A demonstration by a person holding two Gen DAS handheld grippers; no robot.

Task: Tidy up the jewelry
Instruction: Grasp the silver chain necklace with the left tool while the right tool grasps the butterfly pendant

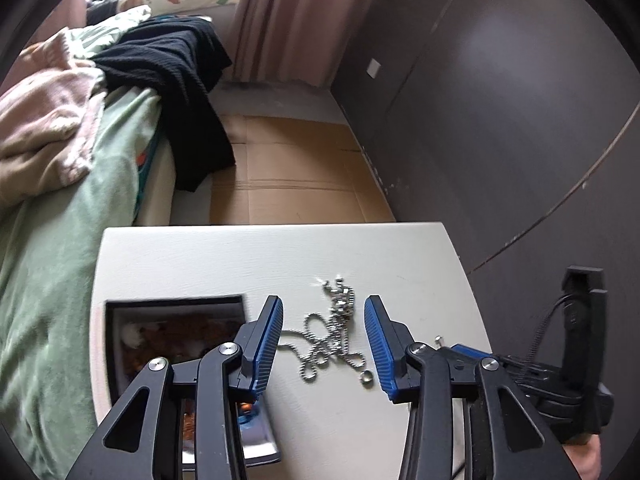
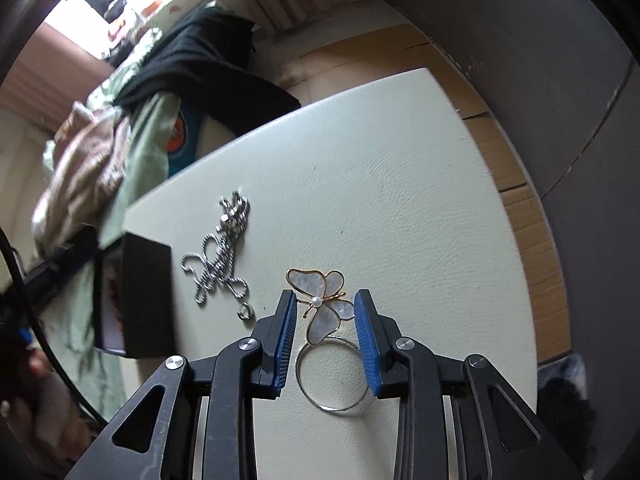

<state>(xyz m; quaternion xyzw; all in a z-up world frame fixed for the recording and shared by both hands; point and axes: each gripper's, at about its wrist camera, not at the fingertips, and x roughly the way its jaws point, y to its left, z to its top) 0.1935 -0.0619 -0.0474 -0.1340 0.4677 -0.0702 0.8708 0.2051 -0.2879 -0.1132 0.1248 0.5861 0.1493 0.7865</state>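
Left claw (image 1: 324, 344) hangs over the cream surface (image 1: 200, 264), jaws apart, blue ribbed pads clear of everything; a silver ball-chain necklace (image 1: 332, 336) lies looped on the surface in the gap between them, touching neither pad, so released. A small silver ring (image 1: 365, 378) sits just beside the chain's near end. Left of the left claw is a black open box (image 1: 176, 308) with a printed picture inside, mostly hidden by the claw arm; the print is too blurred to read. No brand, label or lettering readable on either claw or on the jewelry. Right claw (image 2: 326, 320) stands with its pads either side of a butterfly ring (image 2: 324, 312): gold-edged pearly wings, tiny pearl at the middle, thin silver hoop below. The right pad meets the wing edge; on the left pad the contact is not clear, so whether it is clenched on the ring or only bracketing it I cannot tell. The ring appears to rest on the surface, near its front edge. In the right wrist view the necklace and the small ring lie left of the claw, the box further left at the surface edge. Behind: bed (image 1: 60, 220) with green cover, pink blanket, black knit garment (image 1: 180, 80), cardboard on the floor (image 1: 288, 168), pink curtain (image 1: 288, 20), dark panel wall with a blank white tag (image 1: 374, 68).
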